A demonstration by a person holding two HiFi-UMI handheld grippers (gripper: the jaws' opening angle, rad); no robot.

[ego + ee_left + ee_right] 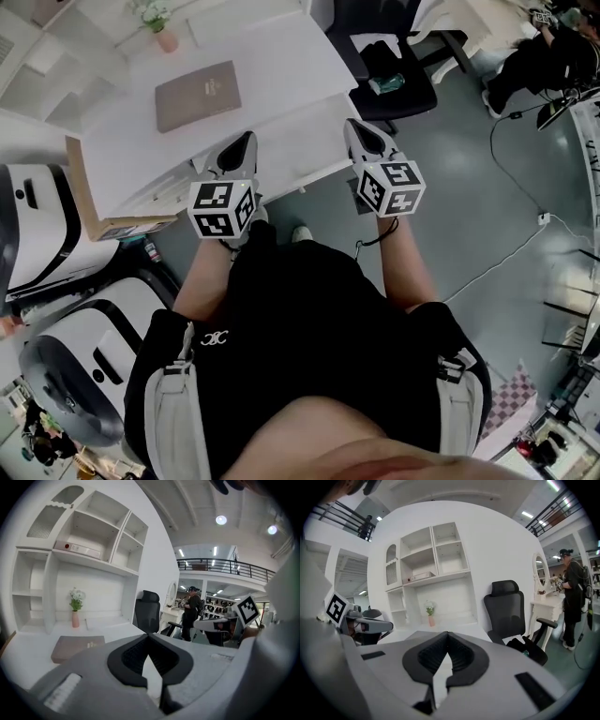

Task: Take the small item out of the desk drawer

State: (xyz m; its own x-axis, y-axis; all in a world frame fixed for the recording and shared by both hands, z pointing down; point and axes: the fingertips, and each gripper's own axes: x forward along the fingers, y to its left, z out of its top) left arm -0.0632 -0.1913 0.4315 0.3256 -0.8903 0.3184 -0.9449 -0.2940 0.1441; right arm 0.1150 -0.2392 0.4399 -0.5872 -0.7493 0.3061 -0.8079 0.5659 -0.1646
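Note:
A white desk (272,56) stands in front of me. Its front face (298,161) shows below the top's near edge. I see no drawer standing open, and no small item shows in any view. My left gripper (247,138) hovers at the desk's near edge, jaws shut with nothing between them (149,637). To its right, my right gripper (352,123) hangs by the desk's right front corner, also shut and empty (447,633). Each gripper shows in the other's view: the right gripper's marker cube (247,610) and the left one's (336,609).
A brown book (198,95) and a pink vase with a plant (165,38) sit on the desk, under white shelves (89,531). A black office chair (394,66) stands right of it, a cardboard box (89,202) and white machines (66,366) left. A person (573,604) stands farther off.

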